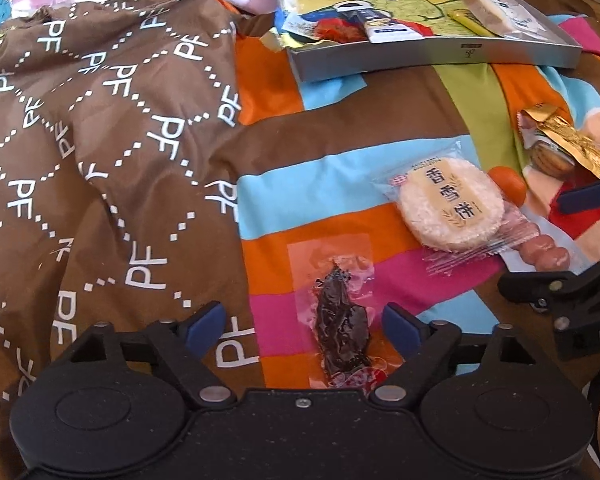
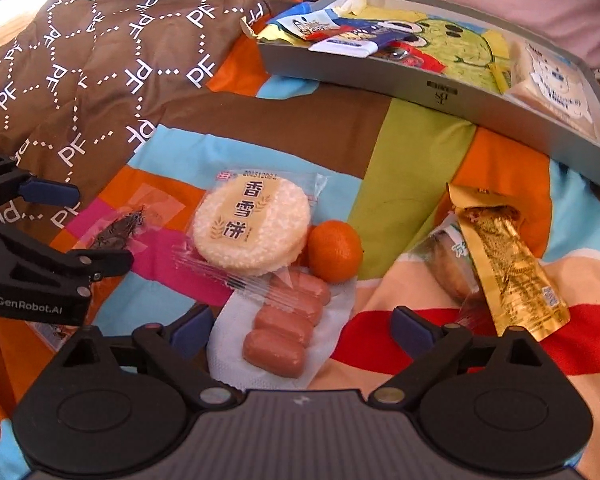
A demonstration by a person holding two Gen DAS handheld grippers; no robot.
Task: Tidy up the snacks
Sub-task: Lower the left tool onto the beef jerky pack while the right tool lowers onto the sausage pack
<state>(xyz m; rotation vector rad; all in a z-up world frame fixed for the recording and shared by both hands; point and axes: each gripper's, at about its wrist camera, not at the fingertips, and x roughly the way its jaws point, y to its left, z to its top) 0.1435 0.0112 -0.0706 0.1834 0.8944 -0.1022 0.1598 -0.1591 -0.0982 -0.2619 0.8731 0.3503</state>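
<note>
Both grippers hang low over a bed covered in a bright patchwork sheet (image 2: 416, 152), with a brown quilt (image 1: 100, 140) bunched up on the left. The left gripper (image 1: 304, 320) has its jaws spread wide and holds nothing; a clear packet of dark dried meat (image 1: 340, 320) lies flat on the sheet right between its fingers. The right gripper (image 2: 302, 328) is just as wide open and empty, and a clear pack of sausages (image 2: 284, 328) lies between its fingers on a white napkin (image 2: 228, 356). A rice cracker (image 2: 252, 228) in its wrapper overlaps the far end of the sausages, and a mandarin (image 2: 334, 250) sits touching the cracker's right edge. Further right, a gold packet (image 2: 508, 268) lies slanted across a wrapped pastry (image 2: 448, 264). At the far side of the bed sits a shallow grey box (image 2: 440, 80) with a few snacks in it: a blue-and-white packet at its left end and a white packet at its right.
</note>
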